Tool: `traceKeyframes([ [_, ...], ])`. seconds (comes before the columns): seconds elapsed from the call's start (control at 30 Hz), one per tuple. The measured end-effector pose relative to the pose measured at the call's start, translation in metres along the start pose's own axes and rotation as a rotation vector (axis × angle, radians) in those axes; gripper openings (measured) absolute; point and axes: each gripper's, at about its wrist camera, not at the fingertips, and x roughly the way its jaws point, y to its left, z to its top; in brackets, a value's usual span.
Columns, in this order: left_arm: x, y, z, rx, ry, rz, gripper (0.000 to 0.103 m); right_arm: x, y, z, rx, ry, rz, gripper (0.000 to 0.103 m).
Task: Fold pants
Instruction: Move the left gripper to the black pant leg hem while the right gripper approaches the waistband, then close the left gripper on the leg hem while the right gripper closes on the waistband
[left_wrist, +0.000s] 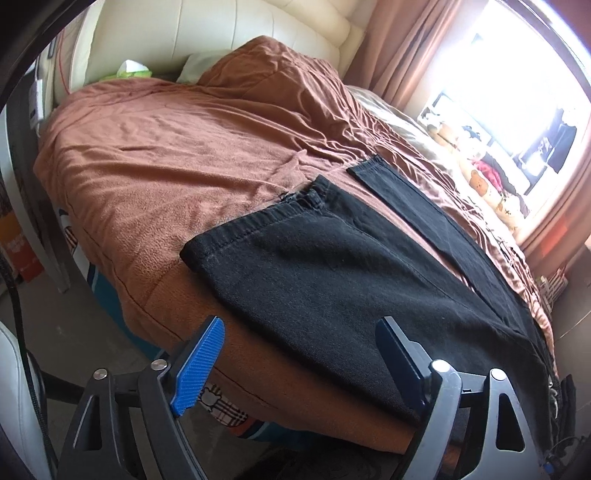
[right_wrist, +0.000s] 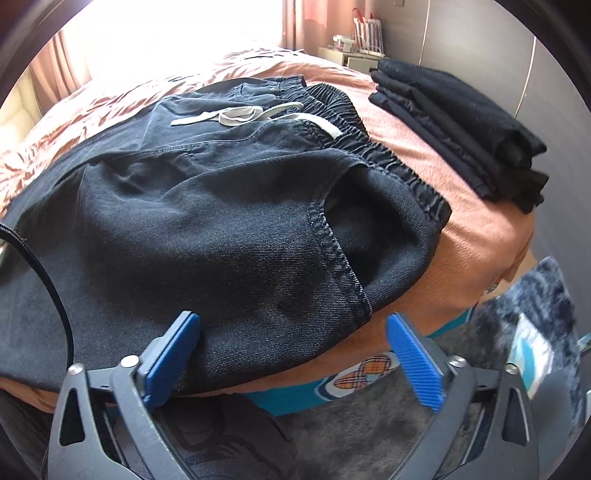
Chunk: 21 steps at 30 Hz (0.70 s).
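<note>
Dark denim pants (left_wrist: 332, 277) lie flat on the bed's brown blanket (left_wrist: 166, 147). In the left wrist view I see the two legs, one hem (left_wrist: 207, 251) near the bed's edge and the other hem (left_wrist: 388, 181) further in. My left gripper (left_wrist: 301, 325) hangs open over the near leg's edge, and its pads are off the cloth. The right wrist view has the waist end of the pants (right_wrist: 203, 221), with an elastic waistband (right_wrist: 388, 155), a white drawstring (right_wrist: 236, 116) and a side pocket (right_wrist: 351, 236). My right gripper (right_wrist: 291, 318) is open, straddling the near hip edge without pressing on it.
A stack of folded dark clothes (right_wrist: 461, 129) sits on the bed's far right corner. A cream headboard (left_wrist: 221, 37) and a raised fold of blanket are at the far end. A bright window (left_wrist: 517, 110) lies beyond the bed. A dark rug (right_wrist: 535, 295) covers the floor below.
</note>
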Motion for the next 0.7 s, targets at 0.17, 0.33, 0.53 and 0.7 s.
traceKeyframes([
  [0.17, 0.009, 0.010, 0.003, -0.054, 0.017, -0.039, 0.071, 0.004, -0.022, 0.004, 0.074, 0.003, 0.029, 0.090],
  [0.33, 0.017, 0.017, 0.015, -0.079, 0.022, -0.032, 0.064, 0.006, -0.050, 0.003, 0.164, -0.006, 0.060, 0.090],
  [0.53, 0.026, 0.019, 0.029, -0.065, 0.027, 0.039, 0.026, 0.011, -0.081, 0.004, 0.267, -0.039, 0.133, 0.085],
  [0.7, 0.016, 0.022, 0.036, -0.079, -0.009, 0.055, 0.004, 0.022, -0.100, 0.010, 0.332, -0.051, 0.168, 0.079],
])
